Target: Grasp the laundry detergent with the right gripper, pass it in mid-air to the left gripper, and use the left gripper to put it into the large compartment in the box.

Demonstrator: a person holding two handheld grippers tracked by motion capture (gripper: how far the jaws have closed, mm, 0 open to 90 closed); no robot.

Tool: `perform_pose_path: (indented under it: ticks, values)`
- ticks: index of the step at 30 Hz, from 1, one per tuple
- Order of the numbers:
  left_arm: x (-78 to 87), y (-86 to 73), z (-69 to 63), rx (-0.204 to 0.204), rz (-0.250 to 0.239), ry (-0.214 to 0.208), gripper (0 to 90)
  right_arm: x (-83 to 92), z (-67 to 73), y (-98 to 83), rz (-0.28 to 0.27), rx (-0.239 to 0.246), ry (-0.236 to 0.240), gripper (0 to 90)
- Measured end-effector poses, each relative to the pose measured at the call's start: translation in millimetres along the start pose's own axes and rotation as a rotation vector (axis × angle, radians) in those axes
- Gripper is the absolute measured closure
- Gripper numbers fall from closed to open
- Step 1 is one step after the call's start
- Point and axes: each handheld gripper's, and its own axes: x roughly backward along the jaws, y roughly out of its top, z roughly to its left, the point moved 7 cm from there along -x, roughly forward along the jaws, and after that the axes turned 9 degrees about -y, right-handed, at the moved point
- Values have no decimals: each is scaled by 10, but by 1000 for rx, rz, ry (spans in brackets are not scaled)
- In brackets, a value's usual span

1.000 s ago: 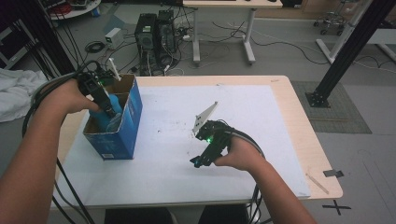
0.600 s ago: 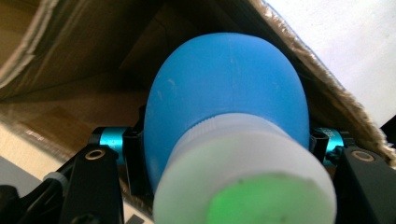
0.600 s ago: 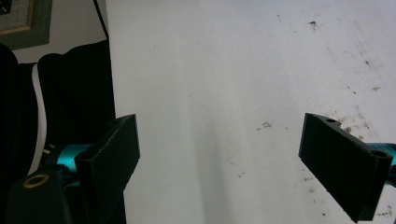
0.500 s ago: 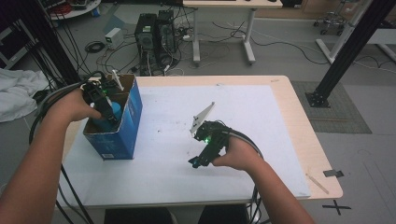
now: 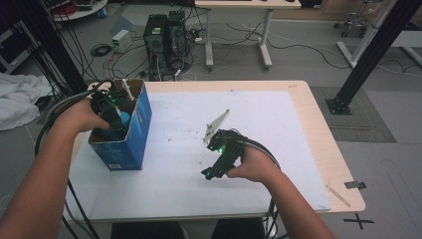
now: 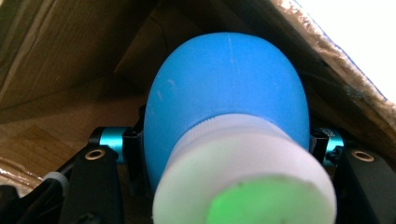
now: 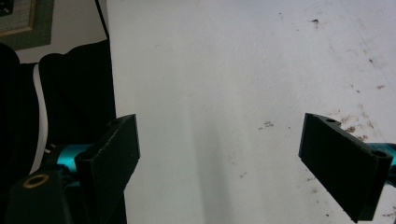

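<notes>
- Right gripper (image 5: 211, 172), one: jaws wide apart and holding nothing, low over the white sheet (image 5: 249, 124) near the table's (image 5: 318, 129) front edge; the right gripper view adds dark specks on the sheet.
- Left gripper (image 5: 117, 122), one: inside the blue cardboard box (image 5: 132, 134) at the table's left.
- Blue bottle (image 6: 224, 102), one, white cap (image 6: 243, 182): clamped between the left gripper's jaws; the left gripper view shows it against the brown box walls.

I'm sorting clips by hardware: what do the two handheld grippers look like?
Both are black. The left gripper and right gripper trail black cables; the right carries a grey three-cornered plate and a green light. Flat black fingers sit on teal mounts. Forearms are sleeveless.
</notes>
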Motion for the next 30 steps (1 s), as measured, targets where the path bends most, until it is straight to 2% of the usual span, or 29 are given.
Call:
perform_pose_path:
  ticks: [13, 15, 23, 30]
  values:
    - [2, 14, -8, 4, 0, -17, 375, -11, 3, -15, -2, -11, 5, 117]
    - [34, 24, -13, 1, -14, -16, 363, -13, 6, -17, 0, -12, 6, 117]
    - [152, -5, -23, 9, -19, -4, 330, -19, 6, -5, -9, -6, 6, 117]
    - [257, -24, -47, 6, -44, -11, 304, -15, 5, -4, -10, -9, 6, 117]
